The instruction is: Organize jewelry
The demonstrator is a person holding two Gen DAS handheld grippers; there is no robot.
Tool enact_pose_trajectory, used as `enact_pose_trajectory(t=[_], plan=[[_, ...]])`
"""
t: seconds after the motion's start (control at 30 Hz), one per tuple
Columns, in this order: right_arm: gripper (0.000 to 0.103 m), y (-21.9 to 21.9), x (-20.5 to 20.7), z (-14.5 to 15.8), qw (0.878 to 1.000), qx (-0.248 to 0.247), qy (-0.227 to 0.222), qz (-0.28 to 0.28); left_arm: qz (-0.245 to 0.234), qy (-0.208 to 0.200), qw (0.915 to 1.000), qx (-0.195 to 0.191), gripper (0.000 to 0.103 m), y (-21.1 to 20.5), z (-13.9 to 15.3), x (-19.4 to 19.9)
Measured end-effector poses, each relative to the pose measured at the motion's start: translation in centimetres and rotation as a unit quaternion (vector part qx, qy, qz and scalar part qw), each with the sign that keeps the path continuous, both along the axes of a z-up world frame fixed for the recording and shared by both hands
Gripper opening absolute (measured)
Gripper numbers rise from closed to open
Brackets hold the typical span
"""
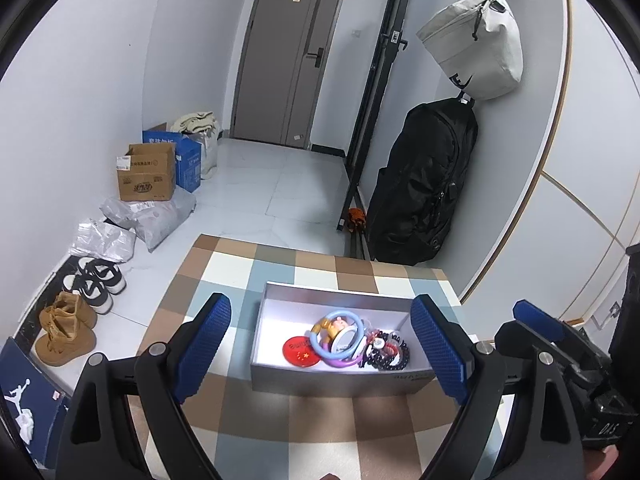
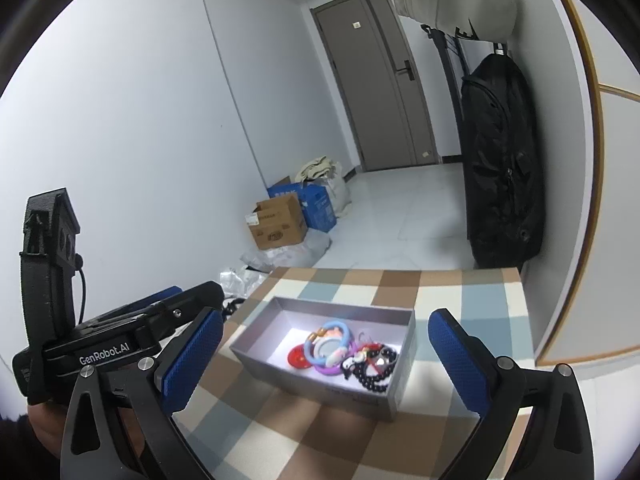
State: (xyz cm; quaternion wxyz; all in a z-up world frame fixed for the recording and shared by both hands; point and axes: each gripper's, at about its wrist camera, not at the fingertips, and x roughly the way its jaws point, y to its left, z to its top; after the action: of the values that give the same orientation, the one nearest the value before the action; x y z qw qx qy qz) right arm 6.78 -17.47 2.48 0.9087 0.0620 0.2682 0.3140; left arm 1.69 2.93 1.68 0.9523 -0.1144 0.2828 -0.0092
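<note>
A grey open box (image 1: 280, 376) (image 2: 280, 372) stands on the checked tablecloth (image 1: 224, 264) (image 2: 460, 288). Inside lie a red disc (image 1: 298, 354) (image 2: 298, 358), a light blue ring (image 1: 318, 346) (image 2: 310, 350), a purple ring (image 1: 340, 363) (image 2: 326, 372) and black bead bracelets (image 1: 390, 358) (image 2: 374, 376), piled toward the box's right end. My left gripper (image 1: 332, 344) is open and empty, hovering in front of the box. My right gripper (image 2: 326, 360) is open and empty, also in front of the box. The left gripper's body shows in the right wrist view (image 2: 120, 344).
The table ends close behind the box. Beyond it are a tiled floor, cardboard boxes (image 1: 146, 178) (image 2: 278, 222), plastic parcels (image 1: 152, 216), shoes (image 1: 68, 320), a black backpack (image 1: 424, 184) (image 2: 504, 168) and a white bag (image 1: 476, 40) hanging on the right wall.
</note>
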Motion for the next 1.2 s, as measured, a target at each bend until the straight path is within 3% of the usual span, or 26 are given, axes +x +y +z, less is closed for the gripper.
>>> enact_pose_trajectory(t=[1.2], plan=[[0.103, -1.0, -1.4, -1.3, 1.0, -0.009, 0.007, -0.014, 0.017, -0.001, 0.9998, 0.012, 0.088, -0.5, -0.7, -1.7]])
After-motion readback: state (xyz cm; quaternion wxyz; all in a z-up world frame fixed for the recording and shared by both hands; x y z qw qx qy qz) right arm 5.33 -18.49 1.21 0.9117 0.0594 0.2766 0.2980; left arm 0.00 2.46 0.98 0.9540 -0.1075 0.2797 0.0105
